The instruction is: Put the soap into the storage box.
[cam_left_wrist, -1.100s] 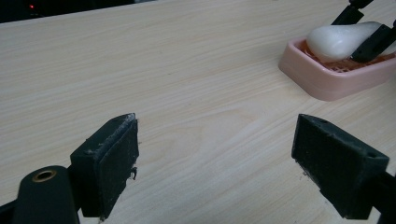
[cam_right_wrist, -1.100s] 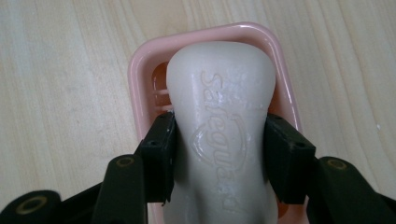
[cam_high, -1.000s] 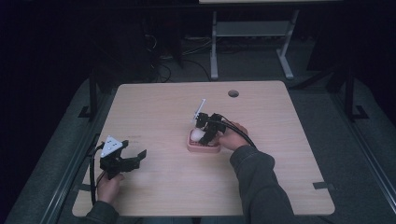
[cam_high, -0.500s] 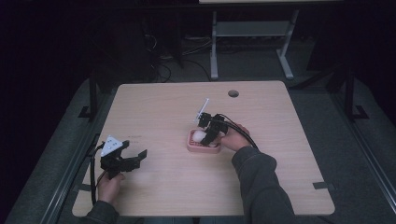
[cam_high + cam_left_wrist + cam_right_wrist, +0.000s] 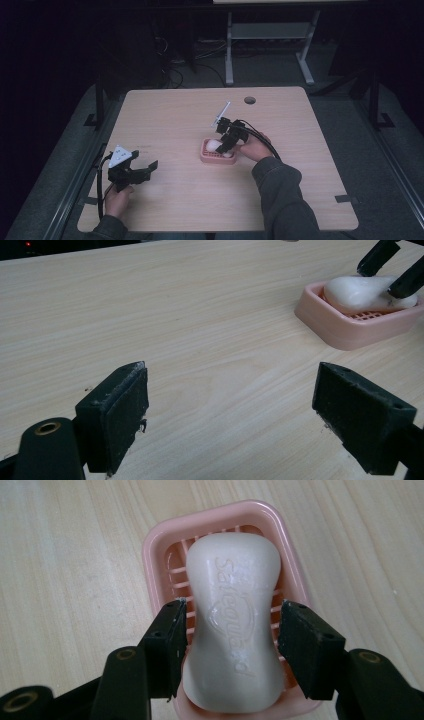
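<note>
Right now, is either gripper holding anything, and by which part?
The right gripper straddles the soap at its narrow waist in the soap dish; there are small gaps on both sides, so no firm hold. The left gripper is open and holds nothing.

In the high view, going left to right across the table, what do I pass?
Left claw → pink soap dish holding the white soap bar → right claw, at the soap → the person's right hand.

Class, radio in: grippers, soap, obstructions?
Left gripper open, idle. Right gripper straddles soap in dish; grip unclear. No obstruction seen.
</note>
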`<state>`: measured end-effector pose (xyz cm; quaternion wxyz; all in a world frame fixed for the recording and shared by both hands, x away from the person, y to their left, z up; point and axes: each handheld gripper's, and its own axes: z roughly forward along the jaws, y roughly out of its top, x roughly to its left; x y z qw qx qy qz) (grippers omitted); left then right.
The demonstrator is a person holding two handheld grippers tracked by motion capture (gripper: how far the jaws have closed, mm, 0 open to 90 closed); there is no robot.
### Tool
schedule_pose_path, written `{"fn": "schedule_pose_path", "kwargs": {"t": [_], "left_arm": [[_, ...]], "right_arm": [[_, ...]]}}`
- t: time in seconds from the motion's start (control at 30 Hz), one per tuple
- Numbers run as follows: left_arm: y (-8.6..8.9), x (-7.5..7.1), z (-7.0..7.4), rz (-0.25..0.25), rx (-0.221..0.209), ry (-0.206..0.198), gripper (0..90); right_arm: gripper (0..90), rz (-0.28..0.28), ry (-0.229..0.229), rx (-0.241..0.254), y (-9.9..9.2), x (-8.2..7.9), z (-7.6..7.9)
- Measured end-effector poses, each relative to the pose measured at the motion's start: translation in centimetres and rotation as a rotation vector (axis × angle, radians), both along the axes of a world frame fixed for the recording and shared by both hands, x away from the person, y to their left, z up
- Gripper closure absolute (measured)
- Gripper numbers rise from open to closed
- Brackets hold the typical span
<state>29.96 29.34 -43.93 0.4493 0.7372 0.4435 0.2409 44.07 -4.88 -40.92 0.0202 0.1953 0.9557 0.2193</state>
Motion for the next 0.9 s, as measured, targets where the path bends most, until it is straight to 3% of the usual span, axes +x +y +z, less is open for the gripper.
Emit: {"fn": "schedule_pose_path", "kwargs": {"t": [0.57,0.9], "left_arm": [[-0.1,0.0,0.0,0.003,0.005,0.004,14.1],[-0.1,0.1,0.0,-0.001,0.012,0.008,14.1]], "right_arm": [[43.1,-0.023,0.005,0.013,-1.3,-0.6,0.4],[41.7,-0.060,0.003,0.049,-3.0,-1.0,0.7]]}}
